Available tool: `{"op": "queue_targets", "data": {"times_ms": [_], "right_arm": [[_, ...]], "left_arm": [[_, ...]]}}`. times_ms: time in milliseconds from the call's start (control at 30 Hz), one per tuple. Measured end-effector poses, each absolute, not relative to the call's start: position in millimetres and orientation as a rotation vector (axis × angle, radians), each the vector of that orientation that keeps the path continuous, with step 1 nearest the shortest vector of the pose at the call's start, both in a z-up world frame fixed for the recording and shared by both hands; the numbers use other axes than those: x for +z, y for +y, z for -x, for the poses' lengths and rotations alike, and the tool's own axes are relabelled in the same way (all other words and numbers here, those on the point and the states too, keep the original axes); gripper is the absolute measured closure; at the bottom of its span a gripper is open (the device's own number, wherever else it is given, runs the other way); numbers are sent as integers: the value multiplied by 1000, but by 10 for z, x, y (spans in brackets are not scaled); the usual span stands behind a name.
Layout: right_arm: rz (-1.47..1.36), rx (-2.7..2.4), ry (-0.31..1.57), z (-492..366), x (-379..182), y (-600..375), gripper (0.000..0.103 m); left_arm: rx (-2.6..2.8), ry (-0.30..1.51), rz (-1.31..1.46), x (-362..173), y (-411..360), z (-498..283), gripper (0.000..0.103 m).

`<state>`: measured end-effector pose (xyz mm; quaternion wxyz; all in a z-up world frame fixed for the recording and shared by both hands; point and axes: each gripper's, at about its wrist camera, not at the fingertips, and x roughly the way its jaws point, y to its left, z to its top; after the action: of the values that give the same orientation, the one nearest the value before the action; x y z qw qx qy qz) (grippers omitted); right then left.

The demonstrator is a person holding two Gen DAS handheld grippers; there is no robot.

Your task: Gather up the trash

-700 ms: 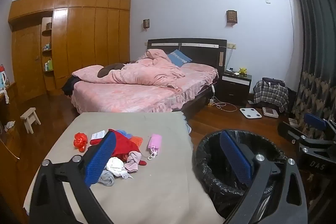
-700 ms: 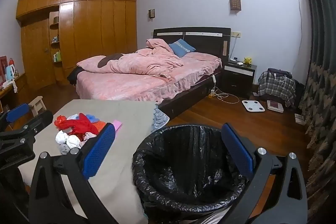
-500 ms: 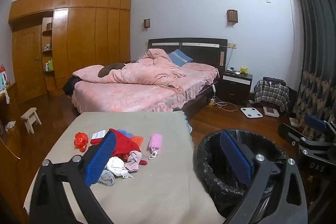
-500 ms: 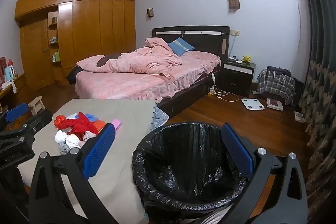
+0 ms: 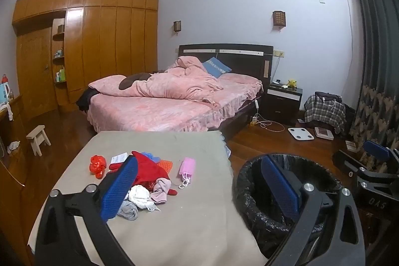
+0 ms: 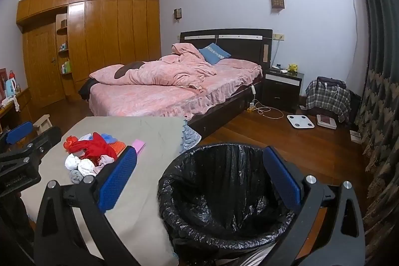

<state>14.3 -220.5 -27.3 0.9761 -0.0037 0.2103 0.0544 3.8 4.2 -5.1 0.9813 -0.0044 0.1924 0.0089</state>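
Observation:
A pile of trash lies on a grey-covered table point(image 5: 174, 216): a red crumpled bag point(image 5: 97, 165), red cloth point(image 5: 149, 170), white crumpled tissues point(image 5: 140, 194), a pink face mask point(image 5: 187, 166), a white paper slip point(image 5: 119, 158). The pile also shows in the right wrist view point(image 6: 92, 153). A bin lined with a black bag point(image 6: 222, 193) stands right of the table. My left gripper point(image 5: 199, 187) is open and empty, held above the table's near part. My right gripper point(image 6: 197, 181) is open and empty above the bin.
A bed with pink bedding point(image 5: 172, 101) stands behind the table. A small wooden stool point(image 5: 38, 140) is at the left, a nightstand point(image 5: 284, 101), a white scale point(image 5: 300, 133) and a plaid-covered bag point(image 5: 325, 111) at the right. Curtains point(image 5: 379, 66) hang far right.
Both grippers have drifted only slightly; the view barely shifts. Nothing was taken or let go.

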Motion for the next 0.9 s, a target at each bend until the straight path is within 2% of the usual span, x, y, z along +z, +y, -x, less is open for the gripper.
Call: {"op": "queue_targets", "data": {"times_ms": [900], "right_arm": [[8, 112, 428, -169, -279, -2204, 5]], "left_arm": [[24, 392, 16, -80, 104, -49, 6]]}}
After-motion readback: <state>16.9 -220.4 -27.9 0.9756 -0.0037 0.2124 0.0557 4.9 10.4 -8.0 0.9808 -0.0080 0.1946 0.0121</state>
